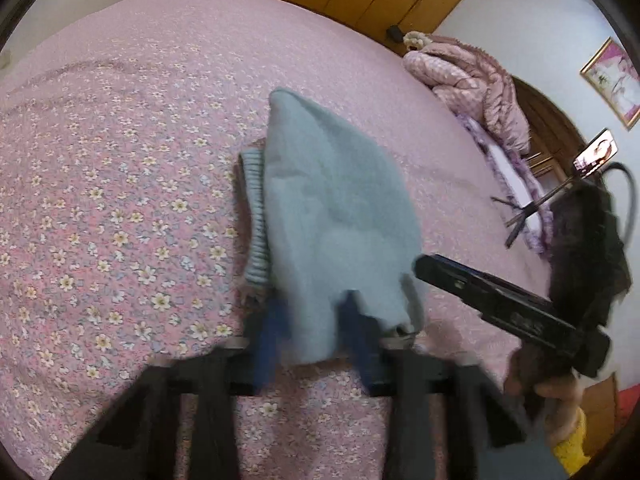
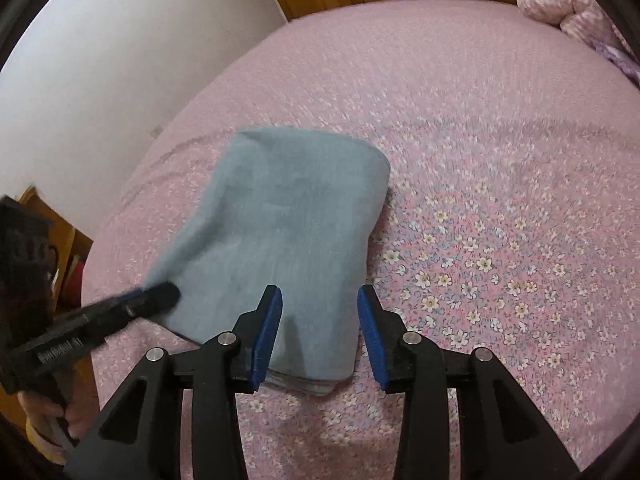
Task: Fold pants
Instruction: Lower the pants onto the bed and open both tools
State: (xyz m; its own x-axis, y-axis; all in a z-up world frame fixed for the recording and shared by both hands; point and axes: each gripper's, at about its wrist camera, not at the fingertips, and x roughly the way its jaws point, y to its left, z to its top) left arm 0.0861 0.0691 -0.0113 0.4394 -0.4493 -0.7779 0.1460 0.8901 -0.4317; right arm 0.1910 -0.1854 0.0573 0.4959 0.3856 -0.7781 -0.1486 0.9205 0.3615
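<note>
**Folded pants on a bed, two hand-held grippers working at the near edge**

A wide bed (image 2: 480, 128), covered in a pink floral spread, is filling both views. Its far end is meeting a wooden wardrobe, with a heap of pink bedding (image 1: 468, 76) lying in the far corner.

The pants (image 2: 280, 232), soft grey-blue, are lying near the middle of the bed as a thick folded bundle of several layers. A ribbed waistband (image 1: 254, 216) is peeking out along one side.

The left hand-held gripper (image 1: 312, 340) is sitting at the near corner of the bundle, its jaws pinching a fold of the cloth; the picture is blurred, so how firm the hold is remains unclear. The right hand-held gripper (image 2: 320, 336) is hovering over the near edge with its jaws partly open, cloth lying between the blue pads (image 2: 266, 336) but not pressed by them.

The fold looks nearly complete, so this is probably a tidying step. To do it well, the right gripper should be closing over all the layers at the near edge, not just the top one. Both grippers should then be moving together, keeping the edge taut and square, so the waistband is tucking in rather than sliding out.
</note>
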